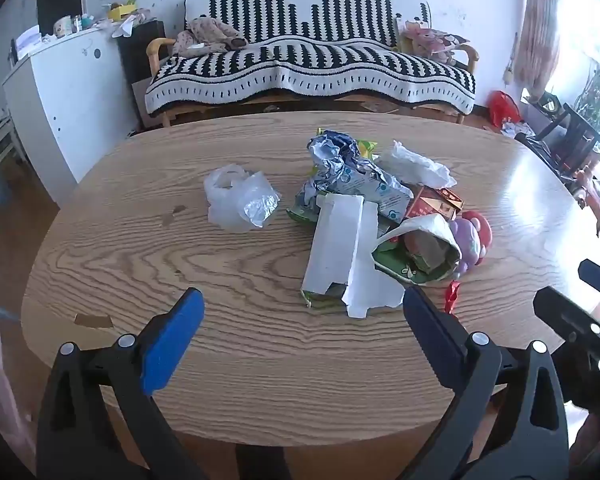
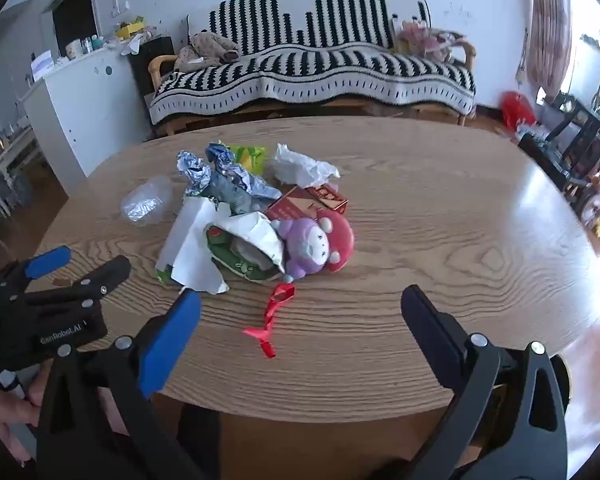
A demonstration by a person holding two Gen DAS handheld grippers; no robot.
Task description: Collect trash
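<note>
A pile of trash lies on the oval wooden table (image 1: 260, 360): a flattened white carton (image 1: 336, 252), crumpled foil wrap (image 1: 352, 172), a white tissue (image 1: 416, 164), a red box (image 1: 436, 204), a green wrapper (image 1: 416, 256) and a purple and red plush toy (image 2: 312, 240). A clear plastic bag (image 1: 240, 198) lies left of the pile. A red ribbon (image 2: 272, 316) lies in front of it. My left gripper (image 1: 304, 312) is open and empty near the carton. My right gripper (image 2: 300, 308) is open and empty over the ribbon.
A sofa with a black and white striped cover (image 1: 312, 64) stands behind the table. A white cabinet (image 1: 72, 92) stands at the left. Dark furniture and plants (image 1: 580, 132) stand at the right by the window. A small brown scrap (image 1: 94, 321) lies at the table's left edge.
</note>
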